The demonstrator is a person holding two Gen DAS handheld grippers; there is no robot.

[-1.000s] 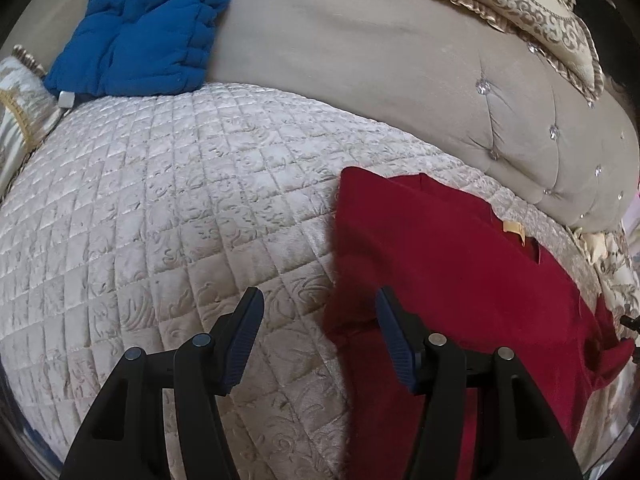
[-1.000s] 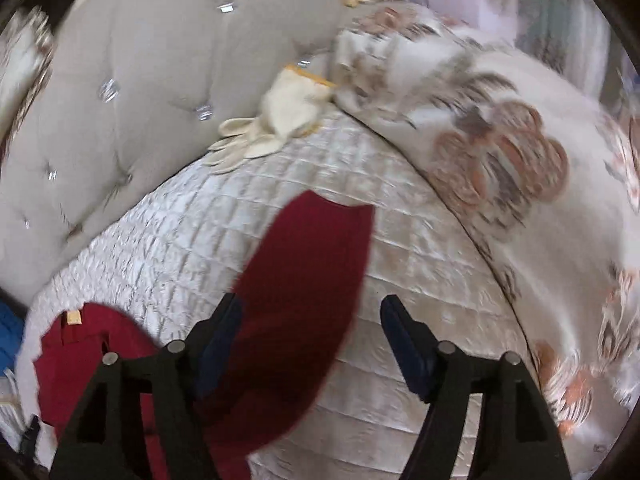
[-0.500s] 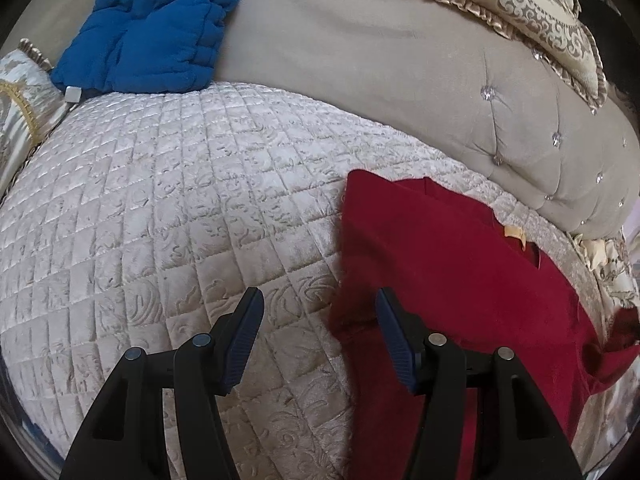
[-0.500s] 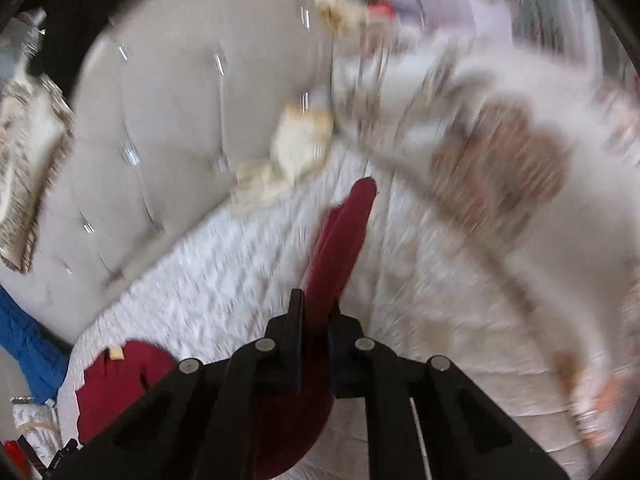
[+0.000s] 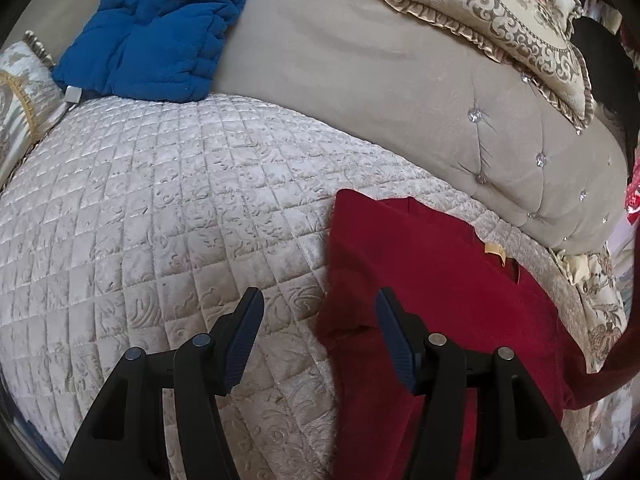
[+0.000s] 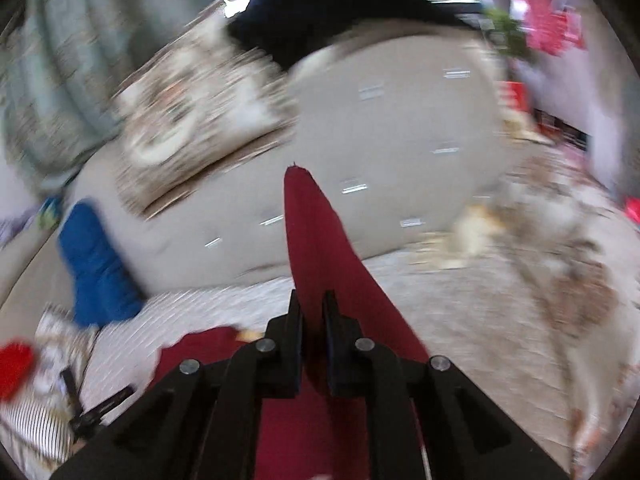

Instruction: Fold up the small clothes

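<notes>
- Sleeve [image 6: 320, 248] of red shirt [image 5: 440, 300] is pinched between the pads of right gripper [image 6: 313, 312]; jaws nearly together with the cloth between, sleeve end sticking up past the tips.
- Right wrist view is smeared, so the fine grip depth can't be read. Cloth looks seated well into the pads, not just at the tips.
- Left gripper [image 5: 318, 336] hovers with jaws apart, nothing between them, just above the shirt's near left edge where it meets the quilted cover [image 5: 160, 220].
- Shirt body lies flat on the quilted cover, neck label [image 5: 494, 249] toward the tufted backrest [image 5: 400, 92]. Blue blanket [image 5: 156, 28] and patterned cushion [image 5: 500, 12] are well apart from it, no snag risk.
- Step in hand, as I read it: fold the sleeve across the body.
- To do it well: carry the sleeve over in a low arc so the body isn't dragged off its lay; keep the cloth lightly taut, no yank.
- Left gripper could press the near edge down as an anchor while the sleeve crosses.
- Lay the sleeve flat and parallel to the shirt's side edge, then let go only once it rests on the body.
- Risk: velvety cover grips cloth, so a pull along it may wrinkle the body.
</notes>
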